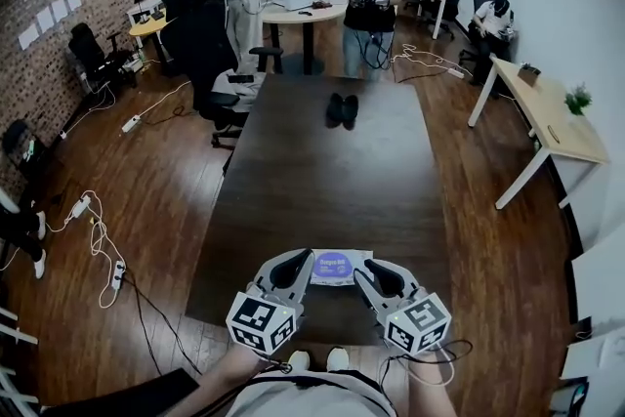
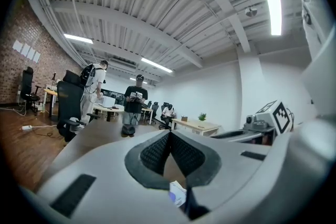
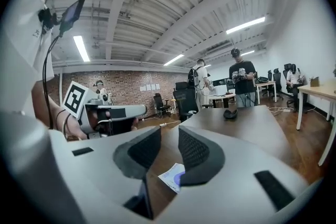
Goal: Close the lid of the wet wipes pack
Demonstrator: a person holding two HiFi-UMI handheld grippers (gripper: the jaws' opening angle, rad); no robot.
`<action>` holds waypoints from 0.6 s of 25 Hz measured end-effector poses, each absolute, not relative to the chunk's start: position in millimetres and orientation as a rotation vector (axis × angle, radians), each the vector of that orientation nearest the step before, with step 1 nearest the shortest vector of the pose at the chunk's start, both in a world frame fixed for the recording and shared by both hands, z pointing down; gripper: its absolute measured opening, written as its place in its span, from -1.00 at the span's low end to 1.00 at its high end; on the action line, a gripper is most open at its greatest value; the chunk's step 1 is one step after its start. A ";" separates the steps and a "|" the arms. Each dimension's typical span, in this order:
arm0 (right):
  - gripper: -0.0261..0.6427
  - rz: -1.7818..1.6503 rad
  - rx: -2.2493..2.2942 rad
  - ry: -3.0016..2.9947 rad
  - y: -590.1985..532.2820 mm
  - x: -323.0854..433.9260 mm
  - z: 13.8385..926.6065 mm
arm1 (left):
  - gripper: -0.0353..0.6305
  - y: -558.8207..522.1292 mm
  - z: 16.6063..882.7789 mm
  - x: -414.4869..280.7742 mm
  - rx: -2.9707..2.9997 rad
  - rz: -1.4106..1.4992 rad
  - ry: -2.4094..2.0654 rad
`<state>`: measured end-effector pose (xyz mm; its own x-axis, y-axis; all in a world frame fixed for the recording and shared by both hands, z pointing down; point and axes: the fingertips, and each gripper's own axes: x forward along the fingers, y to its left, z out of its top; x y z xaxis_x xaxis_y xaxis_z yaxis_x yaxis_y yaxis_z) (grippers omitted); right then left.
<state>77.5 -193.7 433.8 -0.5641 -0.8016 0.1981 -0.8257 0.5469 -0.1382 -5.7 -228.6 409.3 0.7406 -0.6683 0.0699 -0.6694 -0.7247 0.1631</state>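
On the table (image 1: 322,181), the wet wipes pack (image 1: 334,268) is partly hidden.

Wet wipes pack (image 1: 333,267) partly hidden

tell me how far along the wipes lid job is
Done, apparently: the wet wipes pack lies flat at the near edge of the table with no flap standing up, though it's too small to confirm a seal. In hand: nothing; the left tool is shut and empty, the right tool open and empty. Left: probably only checking the lid.
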 end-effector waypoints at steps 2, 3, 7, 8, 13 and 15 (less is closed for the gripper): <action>-0.74 0.319 1.412 -2.655 -190.5 76.5 434.0 | -0.89 -226.7 408.7 -7.6 2.767 0.004 -1.066; -0.82 0.309 1.413 -2.648 -189.3 75.1 434.5 | -0.89 -226.0 409.0 -8.5 2.770 0.002 -1.062; -0.90 0.297 1.426 -2.640 -187.9 67.2 433.4 | -0.89 -223.8 411.0 -14.7 2.773 0.002 -1.045; -0.90 0.297 1.431 -2.637 -187.1 66.1 432.8 | -0.89 -222.8 410.7 -15.7 2.774 0.002 -1.038; -0.90 0.292 1.472 -2.610 -181.7 58.1 432.6 | -0.89 -217.6 410.5 -23.5 2.789 -0.001 -0.996; -0.90 0.292 1.494 -2.601 -177.8 53.2 434.3 | -0.89 -214.8 414.2 -28.2 2.795 0.002 -0.979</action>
<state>53.2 -177.8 434.3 -0.5024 -0.8397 0.2059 -0.8645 0.4920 -0.1030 -28.2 -214.8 414.2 0.7832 -0.6188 0.0607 -0.6191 -0.7669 0.1690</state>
